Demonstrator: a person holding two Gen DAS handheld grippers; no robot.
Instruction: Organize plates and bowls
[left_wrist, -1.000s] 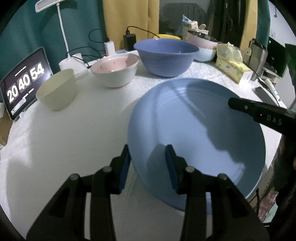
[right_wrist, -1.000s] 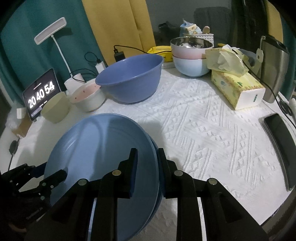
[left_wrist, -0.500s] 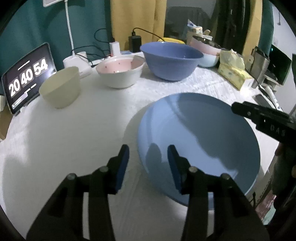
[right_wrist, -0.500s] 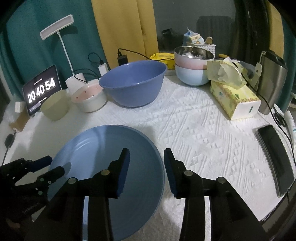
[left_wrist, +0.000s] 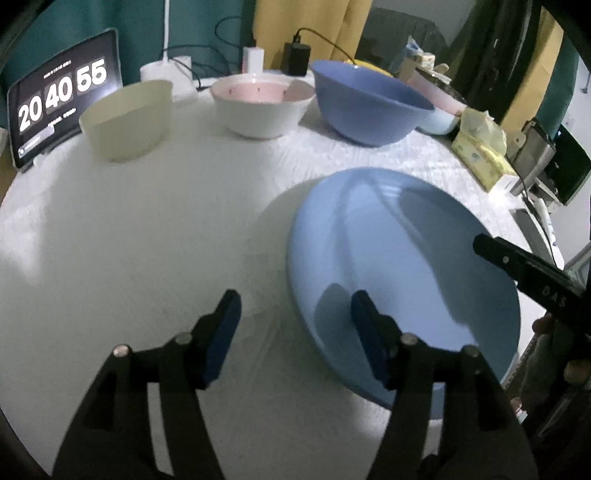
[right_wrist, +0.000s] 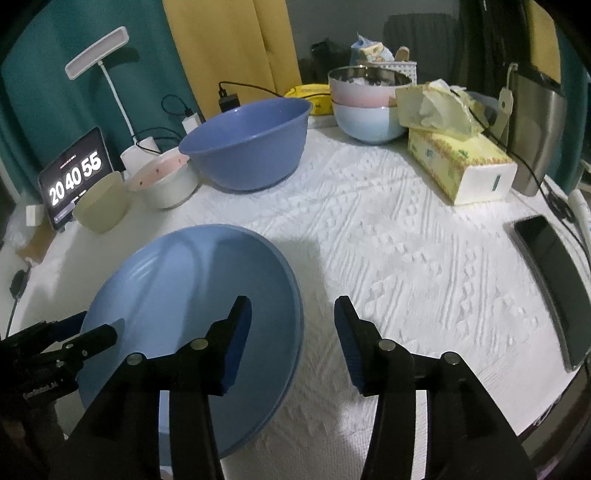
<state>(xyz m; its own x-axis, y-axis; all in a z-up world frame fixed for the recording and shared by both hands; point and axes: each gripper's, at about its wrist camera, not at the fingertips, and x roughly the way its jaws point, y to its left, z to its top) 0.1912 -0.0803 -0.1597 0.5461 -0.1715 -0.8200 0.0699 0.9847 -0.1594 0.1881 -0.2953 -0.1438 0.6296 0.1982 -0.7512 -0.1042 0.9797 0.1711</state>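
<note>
Light blue plates (left_wrist: 399, 258) lie stacked on the white tablecloth; the right wrist view (right_wrist: 184, 295) shows two rims. My left gripper (left_wrist: 291, 325) is open and empty, straddling the stack's left rim from above. My right gripper (right_wrist: 293, 332) is open and empty over its right rim. At the back stand a cream cup-bowl (left_wrist: 125, 118) (right_wrist: 101, 206), a white bowl with pink inside (left_wrist: 262, 103) (right_wrist: 164, 181) and a large blue bowl (left_wrist: 365, 103) (right_wrist: 247, 140). A pink bowl nested in a pale blue bowl (right_wrist: 369, 107) stands further right.
A tablet clock (left_wrist: 55, 99) and lamp base (right_wrist: 140, 155) stand at the back left. A tissue box (right_wrist: 461, 162), a metal canister (right_wrist: 535, 129) and a phone (right_wrist: 554, 280) are at the right. The table edge runs close to the plates' near side.
Both grippers let go of the plate rim and opened wide. The plate dropped flat onto the one below. Both grippers drew back slightly.
</note>
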